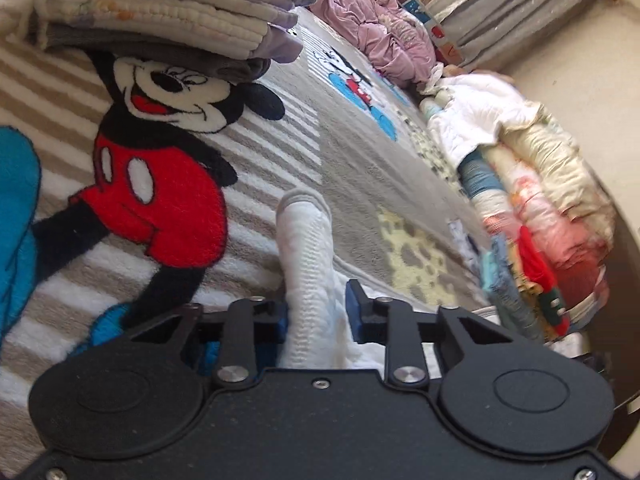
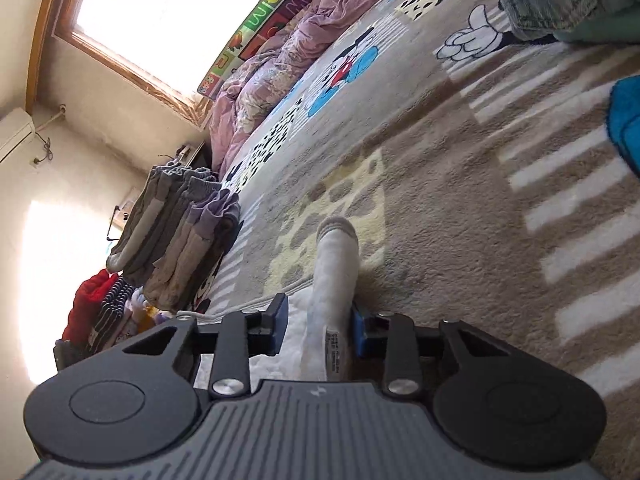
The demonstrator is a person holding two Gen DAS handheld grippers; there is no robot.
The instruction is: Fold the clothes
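Note:
A white quilted garment (image 1: 306, 256) lies on the Mickey Mouse blanket (image 1: 360, 168). In the left wrist view a bunched fold of it sticks up between the blue pads of my left gripper (image 1: 320, 316), which is shut on it. In the right wrist view another rolled edge of the white garment (image 2: 334, 276), with a label showing, runs between the blue pads of my right gripper (image 2: 318, 324). The right pad touches the cloth; a gap shows by the left pad.
A stack of folded grey and white clothes (image 1: 168, 12) sits at the upper left, also in the right wrist view (image 2: 176, 236). A heap of unfolded clothes (image 1: 532, 208) lies at the right by the wall. A crumpled purple quilt (image 2: 272, 72) lies at the far side under the window.

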